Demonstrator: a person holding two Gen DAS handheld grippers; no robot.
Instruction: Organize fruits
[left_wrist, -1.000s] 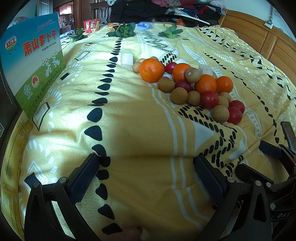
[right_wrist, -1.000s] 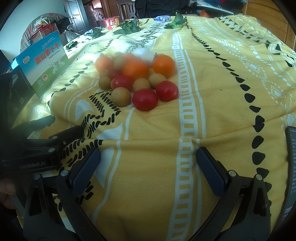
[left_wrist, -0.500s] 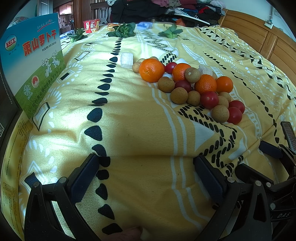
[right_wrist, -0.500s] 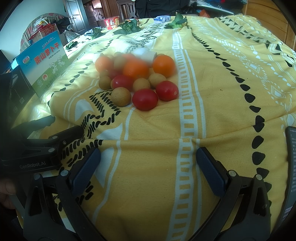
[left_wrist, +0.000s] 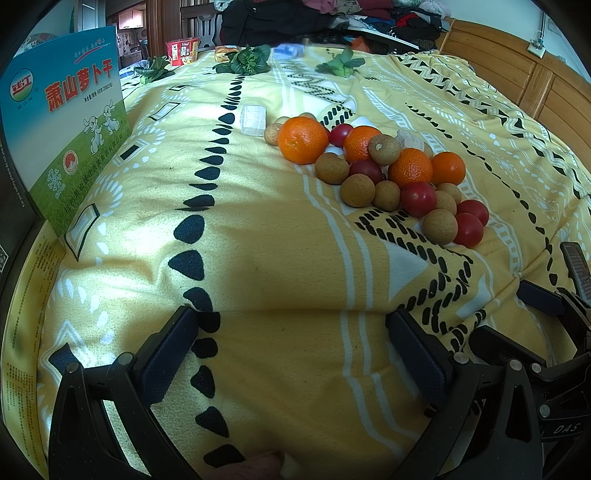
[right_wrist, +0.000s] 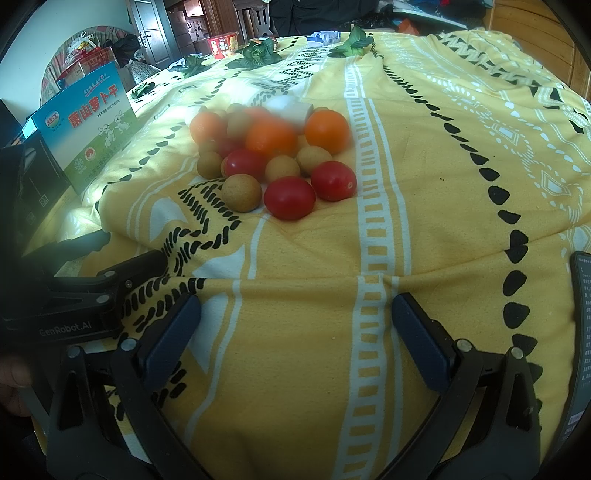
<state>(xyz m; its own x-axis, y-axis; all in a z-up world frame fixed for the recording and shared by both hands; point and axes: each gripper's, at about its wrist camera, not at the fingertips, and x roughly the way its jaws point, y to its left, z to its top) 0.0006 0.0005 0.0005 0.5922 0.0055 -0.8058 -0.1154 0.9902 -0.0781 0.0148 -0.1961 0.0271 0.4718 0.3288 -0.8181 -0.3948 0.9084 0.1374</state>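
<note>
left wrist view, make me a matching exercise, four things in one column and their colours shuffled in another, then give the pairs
Things:
1. biggest orange
2. tomato nearest the gripper
3. blanket
4. carton at the left edge

Colours:
A. blue and green with red characters
B. red
C. orange
D. yellow with black and white patterns

Pairs: 1-C, 2-B, 3-D, 4-A
</note>
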